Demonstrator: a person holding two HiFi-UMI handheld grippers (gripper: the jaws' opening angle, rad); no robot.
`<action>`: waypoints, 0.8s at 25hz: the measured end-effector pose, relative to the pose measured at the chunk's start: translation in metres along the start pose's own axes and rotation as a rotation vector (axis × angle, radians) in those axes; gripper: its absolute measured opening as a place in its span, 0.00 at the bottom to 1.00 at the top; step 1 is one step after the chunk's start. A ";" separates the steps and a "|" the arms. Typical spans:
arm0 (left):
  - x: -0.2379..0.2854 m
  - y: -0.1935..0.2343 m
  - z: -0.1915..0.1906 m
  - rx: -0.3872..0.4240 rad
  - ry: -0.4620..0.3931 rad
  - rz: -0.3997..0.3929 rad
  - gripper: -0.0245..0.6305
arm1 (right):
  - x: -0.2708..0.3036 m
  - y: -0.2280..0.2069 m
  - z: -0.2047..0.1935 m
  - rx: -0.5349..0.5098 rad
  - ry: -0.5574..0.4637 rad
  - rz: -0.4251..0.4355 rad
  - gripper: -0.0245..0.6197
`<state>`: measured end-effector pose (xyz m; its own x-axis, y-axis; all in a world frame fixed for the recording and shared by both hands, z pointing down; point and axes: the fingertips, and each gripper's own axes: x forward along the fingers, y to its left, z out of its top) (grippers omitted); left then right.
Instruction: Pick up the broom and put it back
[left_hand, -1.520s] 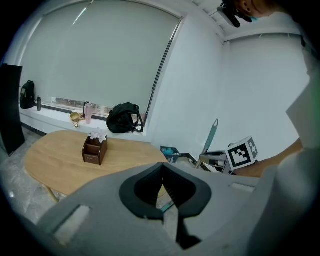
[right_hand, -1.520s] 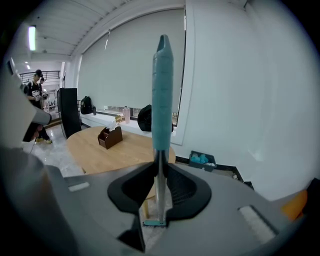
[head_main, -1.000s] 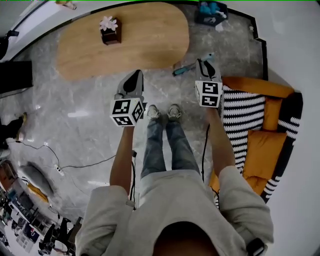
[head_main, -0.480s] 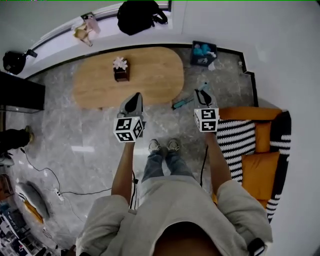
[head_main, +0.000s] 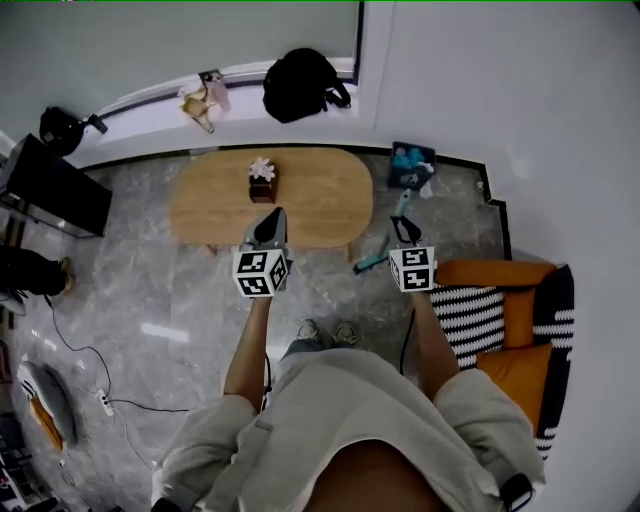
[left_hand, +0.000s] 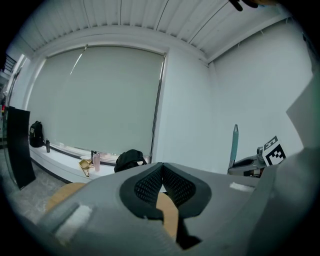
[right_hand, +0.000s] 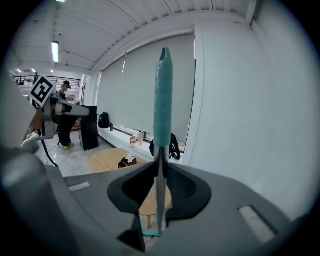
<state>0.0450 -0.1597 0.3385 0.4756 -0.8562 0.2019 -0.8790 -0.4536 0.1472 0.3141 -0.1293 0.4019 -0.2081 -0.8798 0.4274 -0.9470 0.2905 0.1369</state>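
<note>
The broom has a thin metal pole with a teal grip at its top. It stands nearly upright between the jaws of my right gripper, which is shut on the pole. In the head view the right gripper is in front of the sofa, and the broom's teal head hangs below it over the floor. My left gripper is held at the same height over the table's near edge. Its jaws are shut with nothing in them. From the left gripper view the broom's grip rises at the right.
An oval wooden table with a small box stands ahead. A black backpack lies on the window ledge. An orange and striped sofa is at the right, a blue basket by the wall, a black cabinet at the left.
Both grippers have risen together, the right one carrying the broom up from the floor. The head view now takes in more of the room and the far wall.
</note>
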 end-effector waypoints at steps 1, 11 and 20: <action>-0.003 0.001 0.004 0.003 -0.008 0.007 0.04 | -0.001 0.002 0.003 -0.003 -0.003 0.007 0.16; -0.028 0.005 0.016 0.012 -0.037 0.085 0.04 | -0.005 0.038 0.008 -0.048 -0.014 0.131 0.16; -0.099 0.056 0.007 -0.015 -0.038 0.266 0.04 | 0.020 0.145 0.016 -0.134 -0.004 0.372 0.16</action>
<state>-0.0516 -0.1019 0.3195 0.2264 -0.9535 0.1990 -0.9720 -0.2081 0.1087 0.1686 -0.1104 0.4160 -0.5326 -0.7064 0.4661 -0.7664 0.6363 0.0886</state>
